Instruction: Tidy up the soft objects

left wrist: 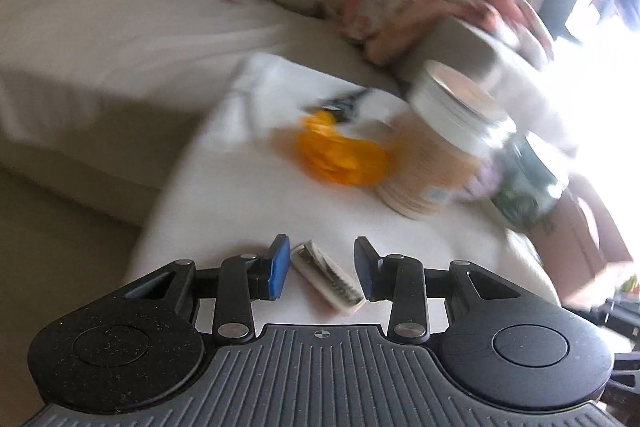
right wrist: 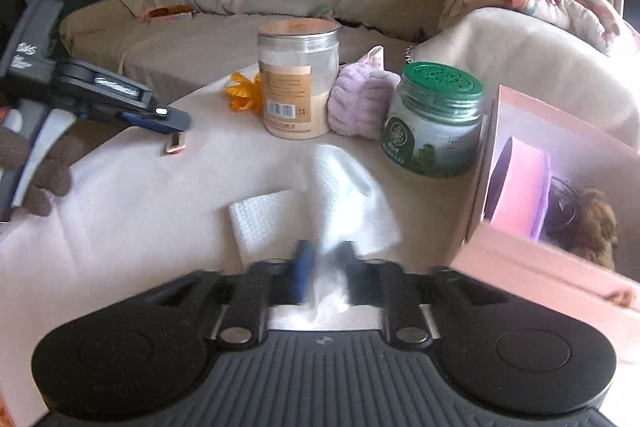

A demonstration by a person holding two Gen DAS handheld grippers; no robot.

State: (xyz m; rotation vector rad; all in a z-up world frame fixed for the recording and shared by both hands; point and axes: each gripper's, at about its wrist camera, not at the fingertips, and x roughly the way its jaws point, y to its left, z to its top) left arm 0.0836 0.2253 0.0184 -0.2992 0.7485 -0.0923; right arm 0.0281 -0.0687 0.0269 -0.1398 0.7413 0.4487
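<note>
Closest to the lens, the right gripper (right wrist: pixel 323 263) had a white embossed paper wipe (right wrist: pixel 264 223) bunched up between its two blurred fingers. Its jaws stood partly apart, and I could not tell whether the pads actually pressed on the wipe. Behind everything ran a long beige fabric sofa (right wrist: pixel 224 39) heaped with cushions and bedding. In front of it lay a white cloth-covered surface (right wrist: pixel 120 207) on which the rest stood. An open pale pink cardboard box (right wrist: pixel 532 259) sat at the right edge, with a round pink-and-purple item and a fluffy brown thing (right wrist: pixel 596 227) inside. A tall clear plastic jar with a tan label (right wrist: pixel 296 87) stood upright near the far edge. A squat clear jar with a green perforated lid (right wrist: pixel 434 123) stood to its right, just beside the box. A rolled lilac towelling cloth (right wrist: pixel 360 103) was wedged between the two jars, touching the taller one. A crumpled orange fabric flower (right wrist: pixel 244 93) lay just left of the tall jar. At the left, a hand in a brown knitted glove (right wrist: pixel 44 175) held the left gripper (left wrist: pixel 322 267). Its blue pads were narrowly parted and pinched a small pale toothed hair clip (left wrist: pixel 328 279) lying aslant between them, above the cloth.
</note>
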